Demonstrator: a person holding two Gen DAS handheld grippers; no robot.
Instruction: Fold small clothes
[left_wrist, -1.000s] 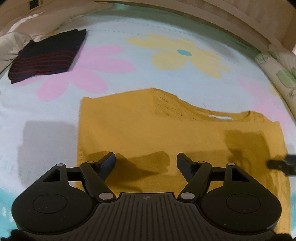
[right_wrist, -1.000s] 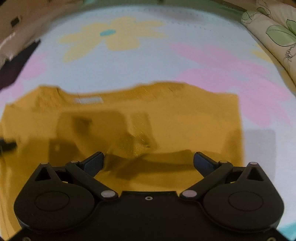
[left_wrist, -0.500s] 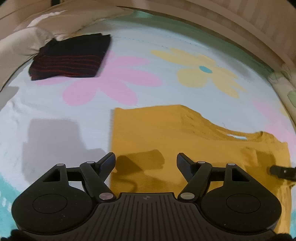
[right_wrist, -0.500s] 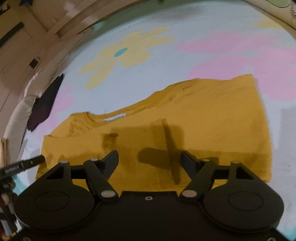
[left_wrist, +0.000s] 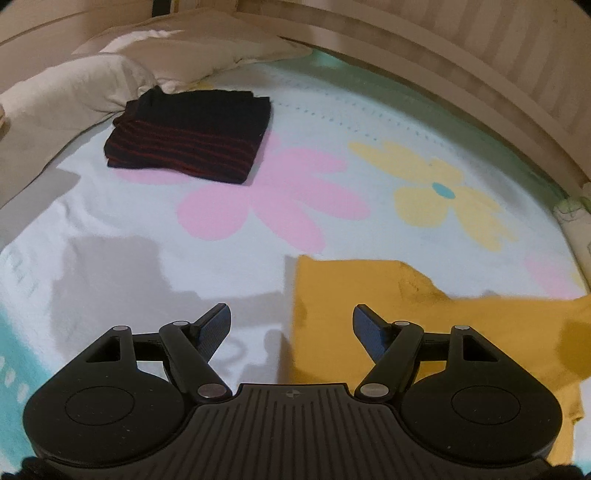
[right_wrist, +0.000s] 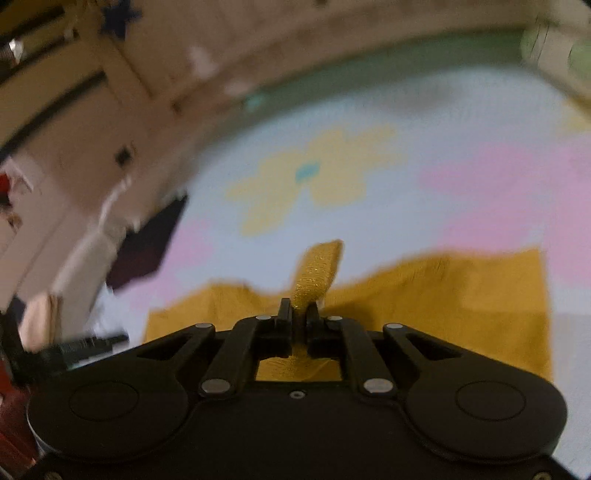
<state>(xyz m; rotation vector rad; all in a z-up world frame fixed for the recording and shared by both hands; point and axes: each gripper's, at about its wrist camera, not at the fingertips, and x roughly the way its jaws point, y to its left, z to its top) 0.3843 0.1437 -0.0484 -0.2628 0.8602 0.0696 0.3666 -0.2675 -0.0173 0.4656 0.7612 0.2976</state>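
A mustard-yellow shirt (left_wrist: 436, 325) lies flat on the flowered bed sheet (left_wrist: 221, 110), at the lower right of the left wrist view. My left gripper (left_wrist: 291, 328) is open and empty, over the shirt's left edge. In the blurred right wrist view my right gripper (right_wrist: 298, 314) is shut on a fold of the yellow shirt (right_wrist: 461, 295); a strip of cloth (right_wrist: 317, 273) stands up between the fingers. A folded black garment with red stripes (left_wrist: 188, 136) lies at the far left.
Cream pillows (left_wrist: 74, 88) lie along the far left edge of the bed. A wooden slatted bed frame (left_wrist: 480, 74) runs along the back. A floral pillow (right_wrist: 554, 55) is at the far right. My left gripper's tip (right_wrist: 85, 347) shows at the left.
My right gripper has shut on the yellow shirt and lifted a fold. My left gripper has moved left, off the shirt's middle to its left edge, still open.
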